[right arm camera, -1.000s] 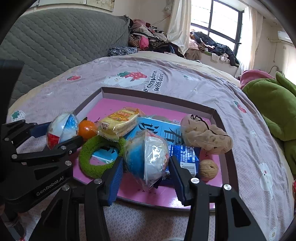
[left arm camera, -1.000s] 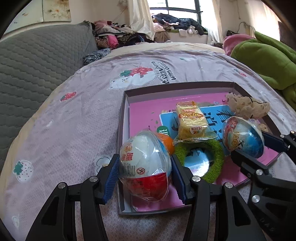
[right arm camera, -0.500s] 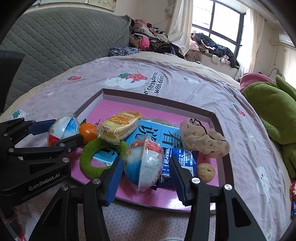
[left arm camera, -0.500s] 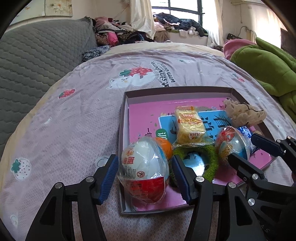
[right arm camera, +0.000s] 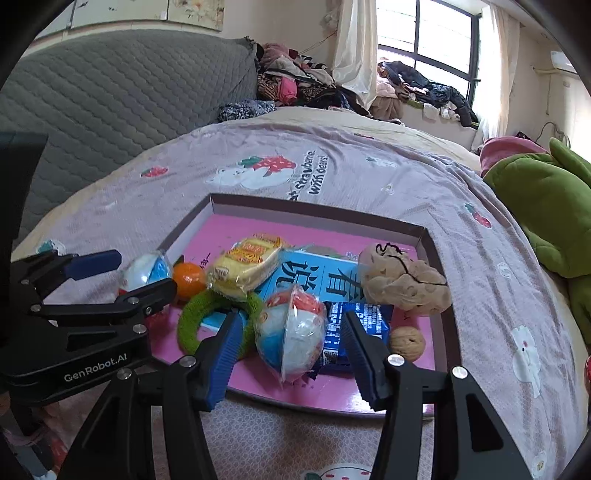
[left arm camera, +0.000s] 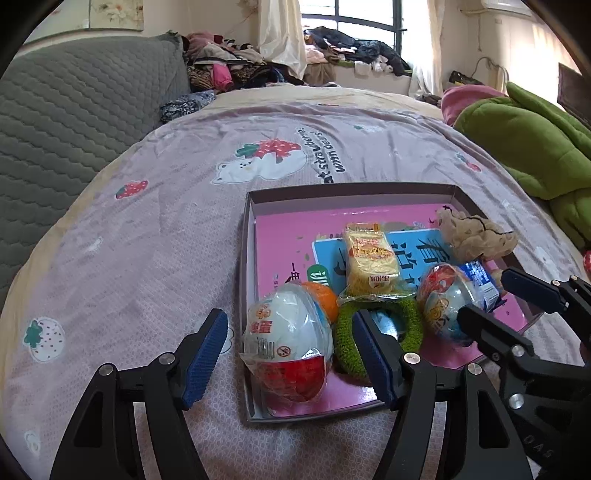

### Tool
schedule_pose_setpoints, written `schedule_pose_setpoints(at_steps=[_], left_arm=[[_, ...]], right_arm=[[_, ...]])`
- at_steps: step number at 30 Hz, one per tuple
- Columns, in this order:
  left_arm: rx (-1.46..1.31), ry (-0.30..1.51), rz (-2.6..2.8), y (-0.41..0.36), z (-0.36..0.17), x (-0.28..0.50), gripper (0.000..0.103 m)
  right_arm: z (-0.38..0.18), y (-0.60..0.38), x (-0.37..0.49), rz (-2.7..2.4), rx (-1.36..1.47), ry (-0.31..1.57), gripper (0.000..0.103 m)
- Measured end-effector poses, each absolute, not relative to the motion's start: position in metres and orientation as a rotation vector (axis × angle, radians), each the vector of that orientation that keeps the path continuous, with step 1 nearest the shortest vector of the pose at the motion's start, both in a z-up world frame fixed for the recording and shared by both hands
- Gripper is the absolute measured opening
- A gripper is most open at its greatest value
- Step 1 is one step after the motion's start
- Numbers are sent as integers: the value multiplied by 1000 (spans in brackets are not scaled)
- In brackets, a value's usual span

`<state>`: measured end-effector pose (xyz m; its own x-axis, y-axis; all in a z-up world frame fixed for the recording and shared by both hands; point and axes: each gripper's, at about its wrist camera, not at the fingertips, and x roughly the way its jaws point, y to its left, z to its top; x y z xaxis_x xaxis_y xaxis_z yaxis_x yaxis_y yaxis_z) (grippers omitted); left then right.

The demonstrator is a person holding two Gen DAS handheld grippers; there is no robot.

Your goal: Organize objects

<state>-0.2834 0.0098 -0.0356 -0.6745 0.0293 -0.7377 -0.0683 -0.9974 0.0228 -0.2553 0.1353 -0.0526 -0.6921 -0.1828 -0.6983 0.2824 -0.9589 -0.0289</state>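
A plastic-wrapped white-and-red toy egg point(left arm camera: 290, 349) sits in the near left corner of the shallow pink cardboard tray point(left arm camera: 246, 236) on the bed, touching its left wall. The left claw point(left arm camera: 290, 356) has just been opening; its blue pads stand clear either side. A wrapped blue-and-white egg point(right arm camera: 291, 338) lies free between the right claw point(right arm camera: 290, 350), also just widening. The tray's far half is bare.

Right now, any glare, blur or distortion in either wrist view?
Left wrist: window blown out, bedspread bows with fisheye, corners vignetted, plastic egg sharp with slight wrapper sheen. Right wrist: window also overexposed, tray edges curve, wrapped egg shows glare; no motion blur.
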Motion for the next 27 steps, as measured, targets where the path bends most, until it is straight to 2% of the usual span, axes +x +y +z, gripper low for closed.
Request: schedule_pose_setpoints(at_steps=[13, 27], left_arm=[[-1139, 13, 2881, 10, 25, -256, 72], [-989, -27, 2905, 16, 84, -203, 75]], right_arm=[[1, 151, -232, -2708, 942, 76, 55], [59, 163, -184, -2722, 773, -14, 60]])
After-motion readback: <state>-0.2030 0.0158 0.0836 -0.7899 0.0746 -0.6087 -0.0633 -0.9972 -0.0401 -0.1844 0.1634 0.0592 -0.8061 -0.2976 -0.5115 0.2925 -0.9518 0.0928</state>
